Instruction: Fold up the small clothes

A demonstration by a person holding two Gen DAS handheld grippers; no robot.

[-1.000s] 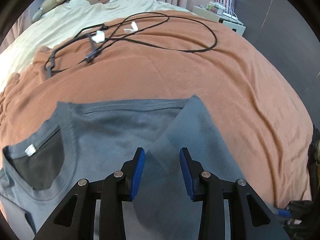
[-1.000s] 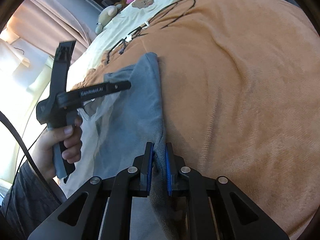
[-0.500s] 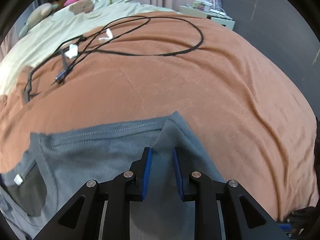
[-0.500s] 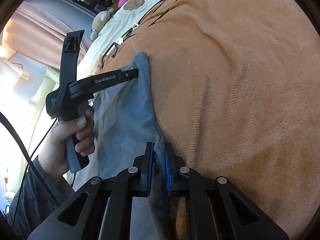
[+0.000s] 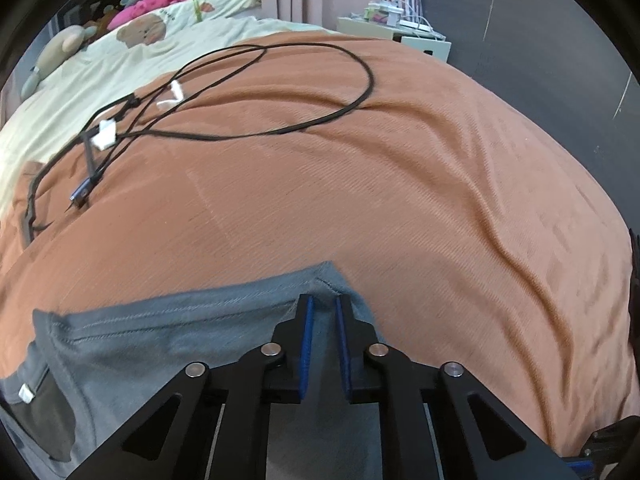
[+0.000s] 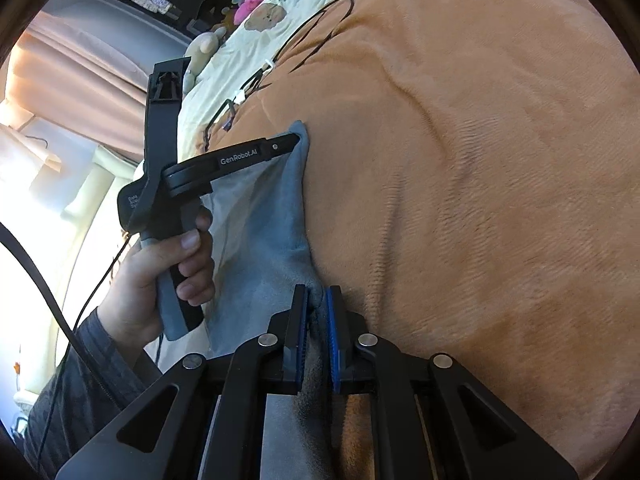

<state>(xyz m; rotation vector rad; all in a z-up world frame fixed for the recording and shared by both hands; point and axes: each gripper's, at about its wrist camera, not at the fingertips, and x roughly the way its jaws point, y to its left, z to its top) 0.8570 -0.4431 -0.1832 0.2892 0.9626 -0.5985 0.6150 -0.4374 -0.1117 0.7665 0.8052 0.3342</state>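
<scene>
A grey T-shirt (image 5: 160, 332) lies on an orange blanket (image 5: 400, 200), its collar and white label (image 5: 27, 393) at the lower left. My left gripper (image 5: 324, 304) is shut on the shirt's far right corner, with fabric pinched between the blue pads. In the right wrist view the shirt (image 6: 264, 216) stretches as a long folded strip. My right gripper (image 6: 316, 294) is shut on its near edge. The left gripper (image 6: 294, 140) grips the far corner there, held by a hand (image 6: 152, 272).
Looped black cables (image 5: 280, 132) with white connectors lie on the blanket beyond the shirt. Cream bedding with plush toys (image 5: 80, 64) sits at the far left. A white nightstand (image 5: 424, 40) stands past the bed by a dark wall. The blanket drops off at the right.
My left gripper went from open to shut while moving forward onto the shirt's far corner. The right gripper stayed shut on the near edge, and the strip between them drew straighter.
</scene>
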